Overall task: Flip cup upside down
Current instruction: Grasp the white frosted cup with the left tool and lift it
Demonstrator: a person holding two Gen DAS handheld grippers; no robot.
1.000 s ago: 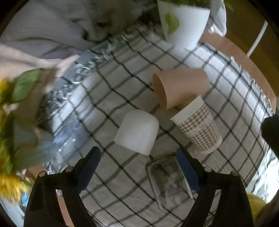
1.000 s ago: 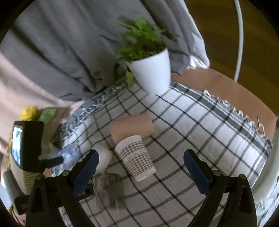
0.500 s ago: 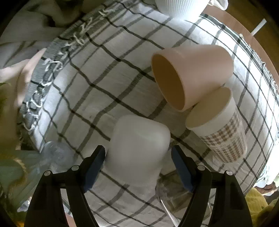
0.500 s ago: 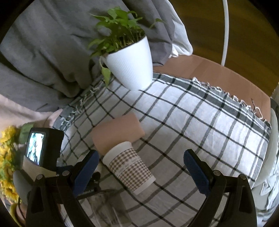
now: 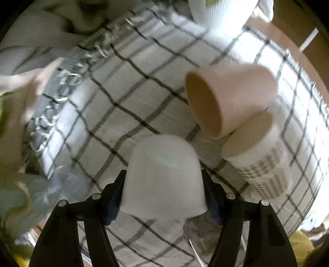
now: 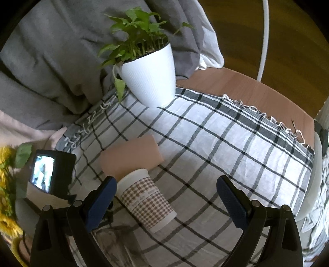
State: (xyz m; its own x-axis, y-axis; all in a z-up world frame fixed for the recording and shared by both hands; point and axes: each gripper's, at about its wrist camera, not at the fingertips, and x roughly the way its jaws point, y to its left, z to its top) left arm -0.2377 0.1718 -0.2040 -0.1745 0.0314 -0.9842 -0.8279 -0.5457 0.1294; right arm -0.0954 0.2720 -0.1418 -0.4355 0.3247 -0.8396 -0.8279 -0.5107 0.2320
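Left wrist view: left claw (image 5: pixel 163 197) pinches the white rounded plastic cup (image 5: pixel 163 176) at its sides above the checked cloth (image 5: pixel 115 115), ready for turning; right claw (image 6: pixel 166 200) hangs spread, idle.

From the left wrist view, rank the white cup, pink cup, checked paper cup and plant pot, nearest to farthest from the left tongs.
1. White cup: between the left tongs, at their pads.
2. Checked paper cup: lying to the right.
3. Pink cup: on its side, just beyond, touching the checked one.
4. Plant pot: far edge of the cloth.
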